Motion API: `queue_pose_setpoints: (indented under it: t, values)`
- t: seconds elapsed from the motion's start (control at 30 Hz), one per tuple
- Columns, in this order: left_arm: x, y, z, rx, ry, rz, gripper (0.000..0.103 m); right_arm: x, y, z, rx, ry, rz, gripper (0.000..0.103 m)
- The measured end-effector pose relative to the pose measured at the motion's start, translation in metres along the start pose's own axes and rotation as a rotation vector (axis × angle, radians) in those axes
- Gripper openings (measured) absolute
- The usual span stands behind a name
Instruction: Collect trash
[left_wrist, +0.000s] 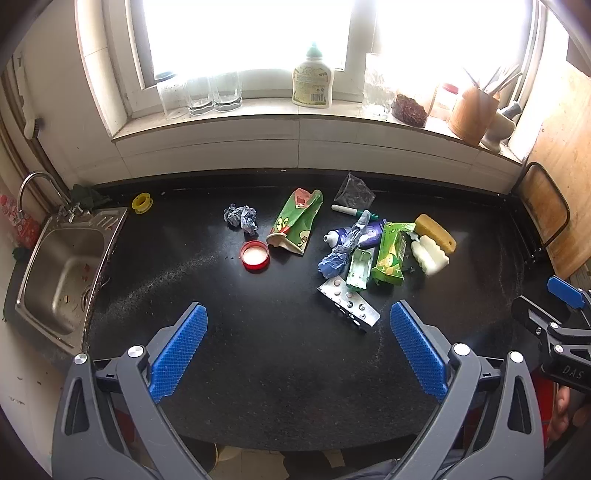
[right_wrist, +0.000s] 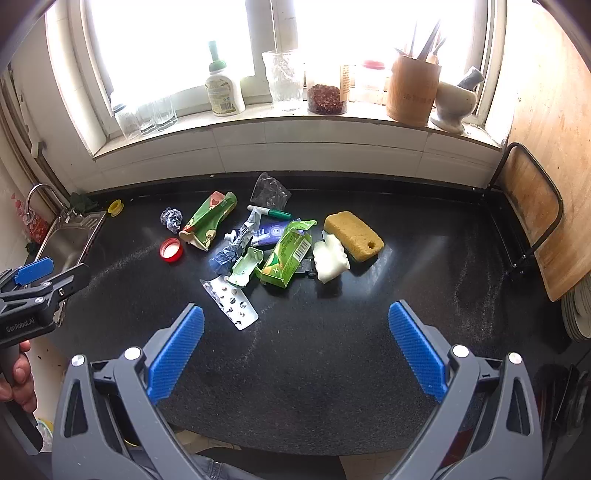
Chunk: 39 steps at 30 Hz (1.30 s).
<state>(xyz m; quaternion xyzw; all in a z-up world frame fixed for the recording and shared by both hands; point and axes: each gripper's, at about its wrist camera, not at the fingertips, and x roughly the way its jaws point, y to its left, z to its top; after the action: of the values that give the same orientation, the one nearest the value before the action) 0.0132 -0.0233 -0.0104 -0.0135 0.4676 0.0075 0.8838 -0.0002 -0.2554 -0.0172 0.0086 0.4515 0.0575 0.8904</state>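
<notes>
Trash lies on the black counter (left_wrist: 258, 350): a red lid (left_wrist: 254, 255), a green cartoon wrapper (left_wrist: 295, 221), a crumpled blue paper (left_wrist: 241, 218), a silver pill blister (left_wrist: 349, 304), a green carton (left_wrist: 391, 253) and a squeezed tube (left_wrist: 354, 236). The same heap shows in the right wrist view: blister (right_wrist: 229, 301), carton (right_wrist: 288, 253), lid (right_wrist: 171, 250). My left gripper (left_wrist: 299, 347) is open and empty above the near counter. My right gripper (right_wrist: 295, 347) is open and empty, also short of the heap.
A steel sink (left_wrist: 62, 273) sits at the left. A yellow sponge (right_wrist: 353, 235) and a white sponge (right_wrist: 330, 258) lie right of the heap. Glasses, a soap bottle (left_wrist: 312, 79) and jars stand on the windowsill. A wooden board (right_wrist: 550, 184) leans at the right.
</notes>
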Motion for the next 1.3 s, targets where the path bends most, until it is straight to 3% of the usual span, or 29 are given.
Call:
queue_pose_setpoints:
  t: [0.87,1.3]
  values:
    - [0.005,0.001,-0.003,0.003,0.004,-0.008,0.097,0.003,-0.002,0.000,0.002,0.006,0.008,0.097]
    - [0.056,0.012,0.001,0.018,0.021,-0.006,0.097,0.040,-0.026,0.008,-0.010,0.020,0.016,0.097]
